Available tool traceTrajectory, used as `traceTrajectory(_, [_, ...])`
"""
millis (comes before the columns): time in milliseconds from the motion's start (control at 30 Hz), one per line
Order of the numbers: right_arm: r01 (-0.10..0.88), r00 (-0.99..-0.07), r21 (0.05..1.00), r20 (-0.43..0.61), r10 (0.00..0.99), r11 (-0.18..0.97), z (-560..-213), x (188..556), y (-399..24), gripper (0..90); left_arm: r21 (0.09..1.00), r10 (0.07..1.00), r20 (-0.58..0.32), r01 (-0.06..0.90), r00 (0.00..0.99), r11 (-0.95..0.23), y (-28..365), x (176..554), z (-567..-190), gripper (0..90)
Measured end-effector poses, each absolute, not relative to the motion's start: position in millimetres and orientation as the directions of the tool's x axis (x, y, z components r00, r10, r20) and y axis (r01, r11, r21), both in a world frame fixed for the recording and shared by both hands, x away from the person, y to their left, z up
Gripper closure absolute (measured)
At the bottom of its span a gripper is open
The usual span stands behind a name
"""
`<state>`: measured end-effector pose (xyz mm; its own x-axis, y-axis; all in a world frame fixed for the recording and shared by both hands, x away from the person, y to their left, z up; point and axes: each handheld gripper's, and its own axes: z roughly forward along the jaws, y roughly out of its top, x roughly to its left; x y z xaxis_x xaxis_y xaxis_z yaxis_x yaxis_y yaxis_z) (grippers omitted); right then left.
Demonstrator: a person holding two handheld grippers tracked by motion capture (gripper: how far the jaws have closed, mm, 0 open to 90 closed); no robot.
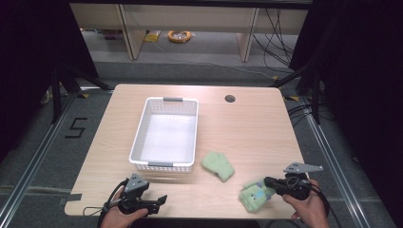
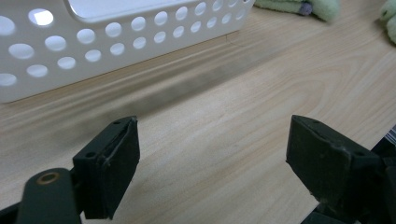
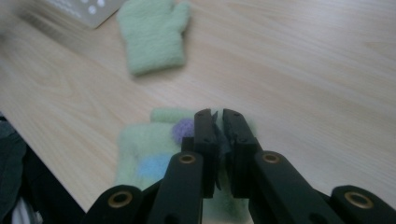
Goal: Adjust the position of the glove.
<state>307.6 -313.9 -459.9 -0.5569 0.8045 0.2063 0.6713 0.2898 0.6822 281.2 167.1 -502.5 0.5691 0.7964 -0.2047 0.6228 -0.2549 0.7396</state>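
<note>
Fingers first: on the left gripper (image 1: 159, 202) the two black pads (image 2: 114, 168) stand wide apart with bare wood between them, nothing held. It sits low at the near left corner of the table (image 1: 247, 128), the person's left hand (image 1: 121, 217) wrapped around its body. Looking along its jaws in the left gripper view, the white perforated basket (image 2: 93, 44) stands just ahead, its holed wall running across the top.

Moving across in the high view, that basket (image 1: 166, 135) sits on the left half of the table with a grey handle at each short end. Just right of its near corner lies a plain green mitten (image 1: 218, 165), flat on the wood and apart from everything else.

Over to the right now: a second green mitten (image 1: 254, 194), this one with blue and purple patches, is near the front edge. The right gripper (image 1: 267, 182) has its jaws pressed together on this patched mitten, pinching the fleece at its edge; the right gripper view shows the pads (image 3: 205, 140) tight together with green cloth (image 3: 140, 158) spreading beneath them. The right hand (image 1: 309, 206) grips the tool from the near right corner.
</note>
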Motion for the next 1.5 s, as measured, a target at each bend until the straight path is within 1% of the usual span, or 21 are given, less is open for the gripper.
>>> traceTrajectory(100, [0.666,-0.551,0.688,0.193,0.812,0.288,-459,311,-323,85.6,0.735,0.797,-0.202,0.626,0.569,-0.261,167,281,-502,17.0])
traceTrajectory(200, [0.697,-0.495,0.677,0.215,0.842,0.237,-462,314,-335,85.7,0.739,0.800,-0.206,0.625,0.563,-0.249,166,281,-503,17.0])
traceTrajectory(267, [0.684,-0.516,0.681,0.198,0.833,0.262,-464,318,-340,85.6,0.738,0.801,-0.207,0.627,0.563,-0.250,167,281,-503,17.0])
traceTrajectory(367, [0.728,-0.461,0.647,0.215,0.861,0.228,-472,321,-344,85.6,0.736,0.798,-0.197,0.624,0.569,-0.263,167,281,-503,17.0])
traceTrajectory(400, [0.728,-0.461,0.647,0.215,0.861,0.228,-472,321,-344,85.6,0.736,0.798,-0.197,0.624,0.569,-0.263,167,281,-503,17.0])
traceTrajectory(433, [0.739,-0.475,0.614,0.183,0.861,0.277,-477,325,-347,85.5,0.737,0.798,-0.197,0.623,0.569,-0.262,167,281,-503,17.0])
traceTrajectory(533, [0.734,-0.484,0.613,0.169,0.859,0.293,-482,328,-346,85.4,0.736,0.800,-0.192,0.622,0.568,-0.266,167,281,-502,17.0])
traceTrajectory(567, [0.769,-0.440,0.590,0.207,0.874,0.248,-482,326,-343,85.3,0.737,0.799,-0.193,0.623,0.569,-0.265,167,281,-502,17.0])
traceTrajectory(600, [0.765,-0.439,0.589,0.178,0.881,0.262,-484,327,-344,85.0,0.736,0.798,-0.195,0.623,0.570,-0.266,167,281,-502,17.0])
traceTrajectory(667, [0.736,-0.484,0.606,0.158,0.861,0.303,-484,332,-348,81.8,0.736,0.800,-0.191,0.623,0.568,-0.266,167,281,-502,17.0])
traceTrajectory(733, [0.748,-0.452,0.600,0.146,0.880,0.284,-484,330,-345,79.4,0.735,0.800,-0.191,0.623,0.569,-0.267,167,281,-502,17.0])
traceTrajectory(767, [0.763,-0.409,0.596,0.150,0.900,0.248,-477,329,-339,68.1,0.734,0.800,-0.189,0.623,0.570,-0.270,167,281,-502,17.0])
traceTrajectory(900, [0.698,-0.459,0.645,0.069,0.886,0.311,-466,333,-331,62.3,0.734,0.800,-0.189,0.623,0.570,-0.270,166,281,-502,17.0])
traceTrajectory(933, [0.695,-0.465,0.651,0.085,0.881,0.305,-461,333,-326,62.3,0.735,0.800,-0.202,0.628,0.565,-0.258,165,281,-503,17.0])
traceTrajectory(967, [0.657,-0.518,0.674,0.080,0.852,0.336,-452,335,-313,62.2,0.735,0.802,-0.202,0.629,0.562,-0.255,164,281,-503,17.0])
traceTrajectory(1033, [0.656,-0.531,0.678,0.101,0.841,0.333,-447,336,-303,62.2,0.732,0.798,-0.195,0.627,0.570,-0.269,165,281,-503,17.0])
traceTrajectory(1067, [0.613,-0.575,0.701,0.081,0.814,0.364,-446,339,-295,62.3,0.732,0.798,-0.193,0.626,0.571,-0.270,165,281,-503,17.0])
traceTrajectory(1100, [0.601,-0.618,0.703,0.106,0.779,0.380,-442,343,-274,62.6,0.732,0.798,-0.193,0.625,0.570,-0.269,165,281,-503,17.0])
traceTrajectory(1200, [0.572,-0.654,0.716,0.105,0.749,0.399,-443,349,-255,63.6,0.734,0.801,-0.202,0.628,0.564,-0.257,164,280,-503,17.0])
traceTrajectory(1300, [0.582,-0.696,0.685,0.141,0.704,0.438,-441,360,-224,64.9,0.739,0.800,-0.199,0.623,0.565,-0.256,166,280,-502,17.0])
traceTrajectory(1500, [0.597,-0.707,0.650,0.148,0.692,0.470,-447,369,-197,65.7,0.744,0.799,-0.202,0.619,0.566,-0.250,166,280,-502,17.0])
